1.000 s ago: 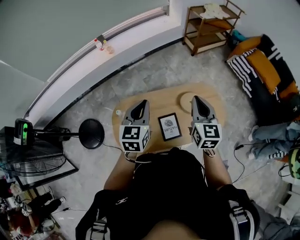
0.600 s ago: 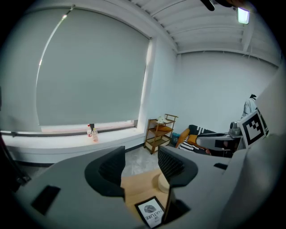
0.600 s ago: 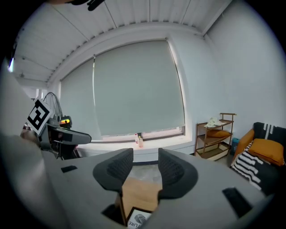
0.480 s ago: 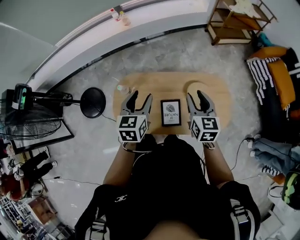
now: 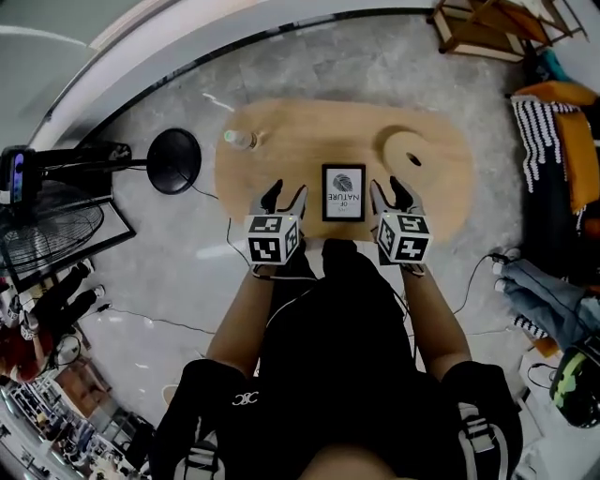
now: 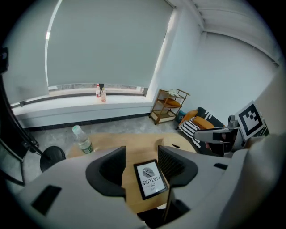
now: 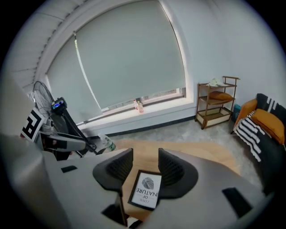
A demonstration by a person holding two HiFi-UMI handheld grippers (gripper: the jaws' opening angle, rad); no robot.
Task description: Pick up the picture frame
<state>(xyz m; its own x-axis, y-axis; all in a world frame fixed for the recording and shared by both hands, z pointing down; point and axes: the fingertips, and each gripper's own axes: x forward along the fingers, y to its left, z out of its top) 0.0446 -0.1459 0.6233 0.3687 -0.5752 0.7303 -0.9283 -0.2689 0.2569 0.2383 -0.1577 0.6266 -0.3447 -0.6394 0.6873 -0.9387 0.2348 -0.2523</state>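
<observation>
A black picture frame (image 5: 343, 192) with a white leaf print lies flat near the front edge of the oval wooden table (image 5: 309, 131). My left gripper (image 5: 284, 195) hovers just left of it and my right gripper (image 5: 388, 190) just right. Both have just been opening and stand open with nothing between their jaws. In the left gripper view the picture frame (image 6: 150, 178) shows beyond the left gripper (image 6: 140, 161), on the tabletop, not in the grip. In the right gripper view the picture frame (image 7: 145, 190) lies below the right gripper (image 7: 145, 167).
A clear plastic bottle (image 5: 239, 139) lies at the table's far left. A round wooden disc (image 5: 410, 150) sits at the far right. A fan with a black round base (image 5: 174, 159) stands on the floor to the left, a wooden shelf (image 5: 487, 23) and striped cushions (image 5: 562, 141) to the right.
Both grippers went from shut to open and came down toward the table, now flanking the picture frame. The head view has tilted further down.
</observation>
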